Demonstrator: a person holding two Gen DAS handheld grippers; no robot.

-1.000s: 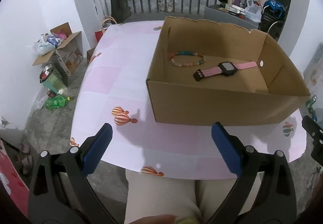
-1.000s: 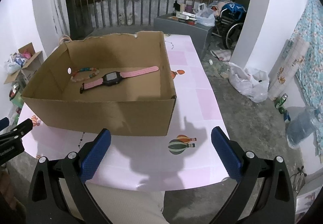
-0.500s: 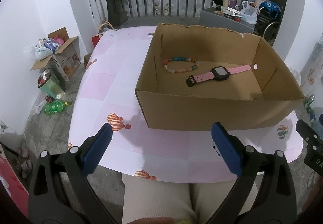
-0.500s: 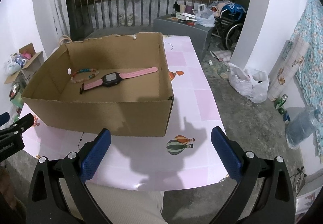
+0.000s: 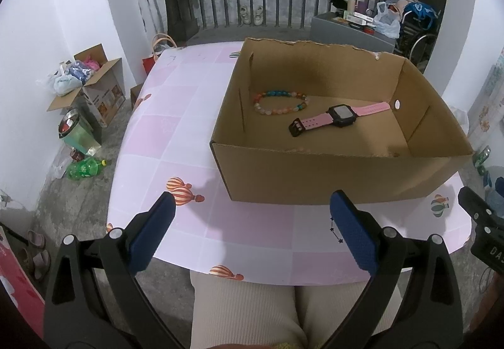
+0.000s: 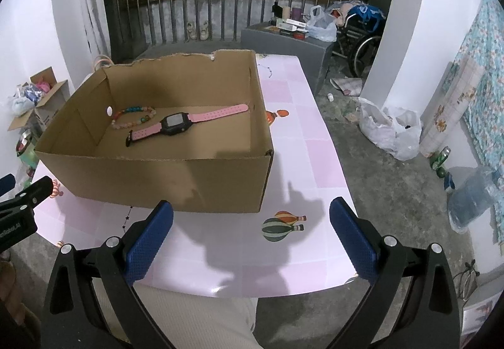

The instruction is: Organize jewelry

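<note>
An open cardboard box [image 5: 330, 176] [image 6: 163, 179] stands on a pink table. Inside it lie a multicoloured bead bracelet [image 5: 280, 102] [image 6: 134, 117] and a pink-strapped watch [image 5: 341, 116] [image 6: 182, 124] with a black face. My left gripper [image 5: 252, 229] is open and holds nothing, hovering over the table's near edge in front of the box. The right gripper [image 6: 251, 232] is also open with nothing in it, near the box's front right corner.
The pink table [image 5: 176, 116] [image 6: 302, 141] has balloon prints. On the floor to the left are open cartons [image 5: 91, 87], a bin and a green bottle [image 5: 85, 166]. On the right are plastic bags [image 6: 390, 132], a water jug [image 6: 472, 194] and a wheelchair. A person's knees [image 5: 267, 311] are below.
Both grippers have drawn back and risen a little, so the box looks farther away and more of the table shows. The bracelet and watch have not moved.
</note>
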